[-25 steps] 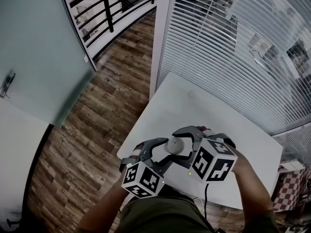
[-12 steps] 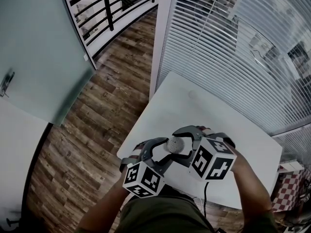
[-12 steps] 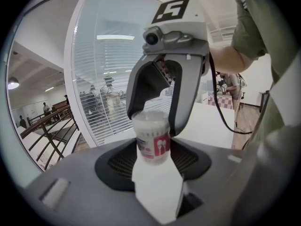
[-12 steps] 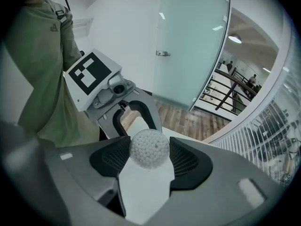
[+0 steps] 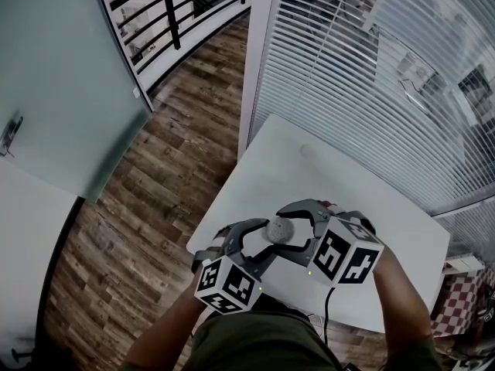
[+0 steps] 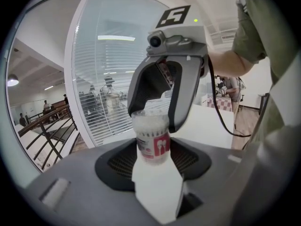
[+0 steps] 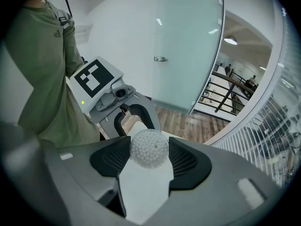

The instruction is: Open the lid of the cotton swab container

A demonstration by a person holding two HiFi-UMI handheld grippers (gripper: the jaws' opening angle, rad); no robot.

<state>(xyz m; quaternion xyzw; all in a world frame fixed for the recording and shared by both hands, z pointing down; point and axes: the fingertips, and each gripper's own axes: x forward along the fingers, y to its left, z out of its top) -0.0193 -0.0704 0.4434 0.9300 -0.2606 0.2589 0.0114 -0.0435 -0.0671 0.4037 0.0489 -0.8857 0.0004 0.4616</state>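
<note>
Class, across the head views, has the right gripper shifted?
Yes, slightly: the right gripper, seen by its marker cube, drifted down-right toward the near edge of the white table, still clamping the clear cotton swab container.

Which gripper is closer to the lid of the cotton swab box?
Right. The right gripper has its jaws shut on the lid from above. The left gripper holds the container lower down, around its labelled body, below the lid.

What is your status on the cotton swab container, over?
Left gripper shut on clear round cotton swab container, red label. Right gripper shut on its lid. Lid not visibly off.
</note>
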